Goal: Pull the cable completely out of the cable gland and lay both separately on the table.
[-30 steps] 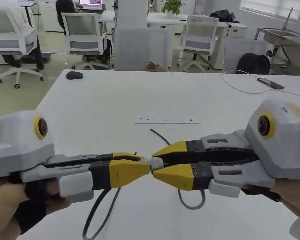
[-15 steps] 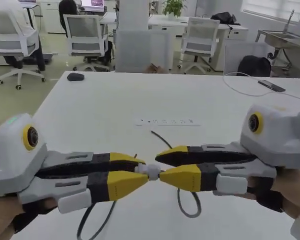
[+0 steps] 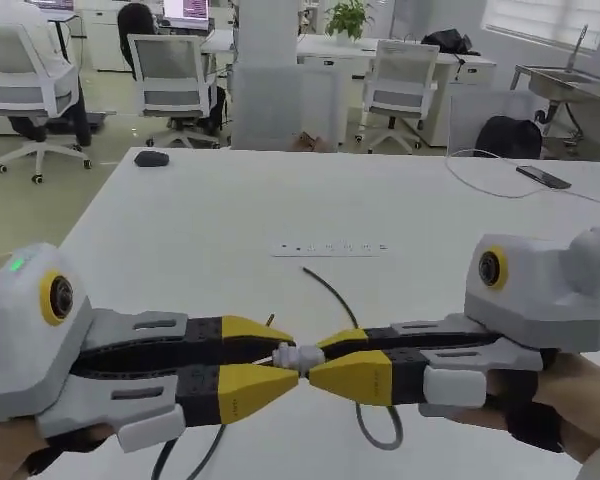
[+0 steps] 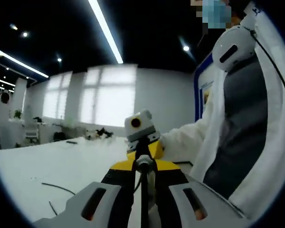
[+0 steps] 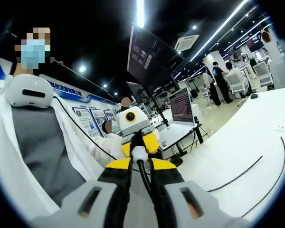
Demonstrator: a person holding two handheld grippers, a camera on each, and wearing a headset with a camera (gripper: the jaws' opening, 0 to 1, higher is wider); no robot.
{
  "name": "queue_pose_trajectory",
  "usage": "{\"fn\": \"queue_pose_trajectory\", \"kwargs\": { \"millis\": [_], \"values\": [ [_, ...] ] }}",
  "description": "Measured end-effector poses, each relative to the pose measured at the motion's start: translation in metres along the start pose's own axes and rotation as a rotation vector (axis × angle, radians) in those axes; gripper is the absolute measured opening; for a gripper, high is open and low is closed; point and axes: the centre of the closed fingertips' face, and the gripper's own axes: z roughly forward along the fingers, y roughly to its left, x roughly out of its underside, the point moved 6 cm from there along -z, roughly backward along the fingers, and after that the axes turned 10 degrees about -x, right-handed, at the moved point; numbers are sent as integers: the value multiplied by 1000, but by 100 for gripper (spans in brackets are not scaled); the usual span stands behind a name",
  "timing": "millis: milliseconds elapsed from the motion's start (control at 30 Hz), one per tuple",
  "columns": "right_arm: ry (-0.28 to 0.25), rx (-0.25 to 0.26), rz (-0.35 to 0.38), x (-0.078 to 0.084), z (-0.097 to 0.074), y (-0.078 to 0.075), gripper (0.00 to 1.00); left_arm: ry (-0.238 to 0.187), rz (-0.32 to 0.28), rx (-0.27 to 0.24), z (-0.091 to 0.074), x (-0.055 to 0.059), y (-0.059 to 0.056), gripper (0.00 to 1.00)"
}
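- Head view: the left gripper (image 3: 277, 358) comes in from the left and the right gripper (image 3: 318, 360) from the right. Their yellow tips meet nose to nose above the near part of the white table (image 3: 210, 220).
- The small white cable gland (image 3: 294, 355) sits right between the two sets of tips, held up off the table.
- The left fingers (image 3: 242, 390) are drawn together and clamped on the cable gland. In the left gripper view it lies between the yellow tips, with the right gripper just beyond it.
- The right fingers (image 3: 365, 380) are also drawn together. They appear to clamp the dark cable (image 3: 332, 290) just where it leaves the gland. In the right gripper view the cable runs back between them with the gland just past their tips.
- The cable is still threaded through the gland. One stretch runs across the table from behind the right gripper, a loop hangs out under that gripper, and more of it shows below the left gripper.
- A hand (image 3: 565, 395) holds the right gripper at the lower right edge.
- A flat white strip (image 3: 330, 247) lies on the table beyond the grippers, well apart from them.
- A dark mouse (image 3: 151, 157) rests near the far left edge of the table and a phone (image 3: 541, 177) near the far right.
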Motion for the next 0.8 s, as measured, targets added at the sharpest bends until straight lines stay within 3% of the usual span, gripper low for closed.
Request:
{"fn": "queue_pose_trajectory", "kwargs": {
  "millis": [100, 300, 467, 567, 667, 800],
  "values": [
    [-29, -8, 27, -2, -2, 0, 12, 3, 7, 3, 0, 1, 0, 15],
    [-13, 0, 18, -3, -1, 2, 11, 0, 6, 3, 1, 0, 0, 15],
    [16, 19, -69, -6, -1, 3, 10, 2, -29, -2, 1, -1, 3, 15],
    [58, 36, -166, -8, 0, 3, 10, 16, -112, -3, 1, 0, 3, 15],
    [83, 46, -220, -10, 1, 3, 10, 12, -169, -8, 1, 1, 4, 15],
    [125, 59, -346, -11, 1, 3, 10, 16, -241, -19, 1, 2, 5, 15]
  ]
}}
